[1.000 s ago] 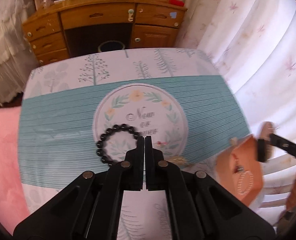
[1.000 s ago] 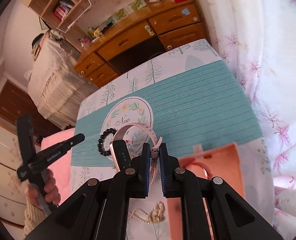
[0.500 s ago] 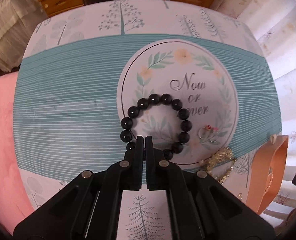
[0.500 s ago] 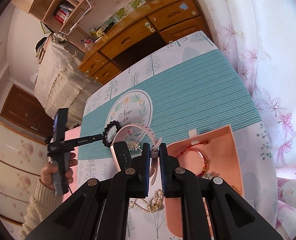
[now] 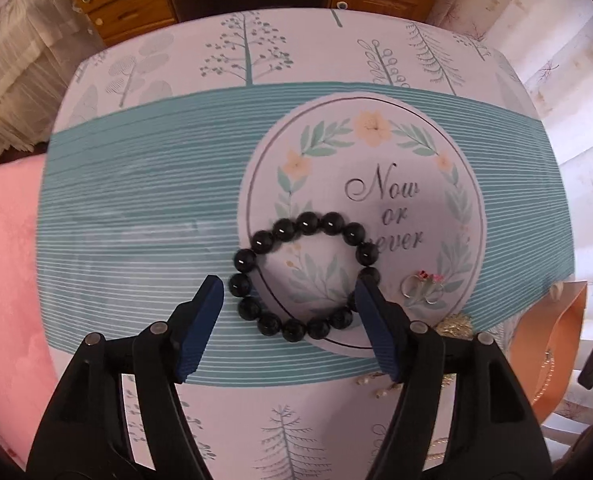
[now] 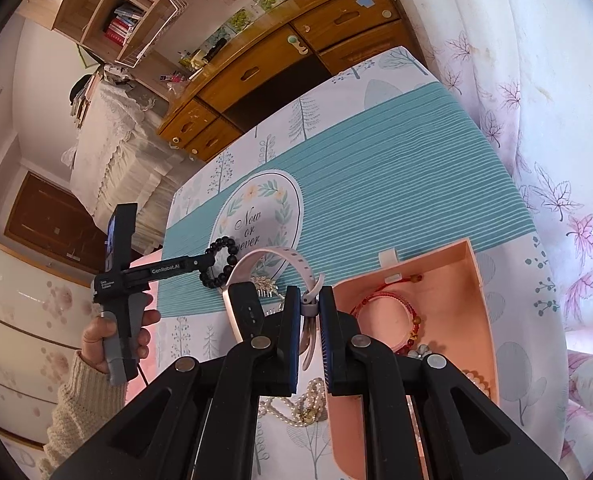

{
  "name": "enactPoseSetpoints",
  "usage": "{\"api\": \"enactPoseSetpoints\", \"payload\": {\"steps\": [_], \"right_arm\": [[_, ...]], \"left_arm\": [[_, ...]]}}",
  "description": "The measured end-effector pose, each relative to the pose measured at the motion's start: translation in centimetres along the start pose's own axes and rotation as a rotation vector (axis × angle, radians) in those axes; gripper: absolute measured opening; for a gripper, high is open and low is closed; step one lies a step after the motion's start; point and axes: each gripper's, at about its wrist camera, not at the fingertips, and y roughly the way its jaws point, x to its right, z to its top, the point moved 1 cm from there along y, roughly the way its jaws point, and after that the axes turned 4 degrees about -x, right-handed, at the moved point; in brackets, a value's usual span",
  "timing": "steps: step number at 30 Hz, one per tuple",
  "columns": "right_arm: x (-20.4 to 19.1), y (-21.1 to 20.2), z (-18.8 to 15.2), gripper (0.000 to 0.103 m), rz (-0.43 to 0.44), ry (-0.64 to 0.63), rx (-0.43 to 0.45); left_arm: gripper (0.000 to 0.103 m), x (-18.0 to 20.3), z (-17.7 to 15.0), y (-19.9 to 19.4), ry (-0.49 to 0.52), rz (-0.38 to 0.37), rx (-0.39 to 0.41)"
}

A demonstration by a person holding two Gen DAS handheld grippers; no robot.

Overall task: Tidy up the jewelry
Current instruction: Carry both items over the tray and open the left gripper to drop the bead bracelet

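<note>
Since a moment ago our left tool has dropped close over the black bead bracelet, and its jaws are opening, straddling the loop without pressing it. We judge the glossy beads hard and slippery on a slack cord, so closing across one side should hold best. Our right tool pinches the pale pink watch band above the worktop, beside the pink box.

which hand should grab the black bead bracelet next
Left. The left gripper hovers right over the black bead bracelet, its jaws opening either side of it. The right gripper is shut on the pink watch band beside the box.
</note>
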Motion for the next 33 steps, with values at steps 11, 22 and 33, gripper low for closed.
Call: {"api": "enactPoseSetpoints", "payload": {"steps": [11,22,33], "right_arm": [[0.3,-0.3,-0.1,0.009,0.011,-0.002,0.012],[0.8,-1.0,-0.7,0.009,0.017,0.01,0.019],[2.6,-5.6,-2.3,0.009,-0.036,-0.004,0.101]], "left_arm": [[0.033,-1.2,0.9,2.7,-0.037,0.049,-0.063],[0.012,-1.5,0.6,2.7,-0.061,0.016,-0.054],[0.012,5.7,-4.9,-9.5,0.116,-0.167,0.172]]}}
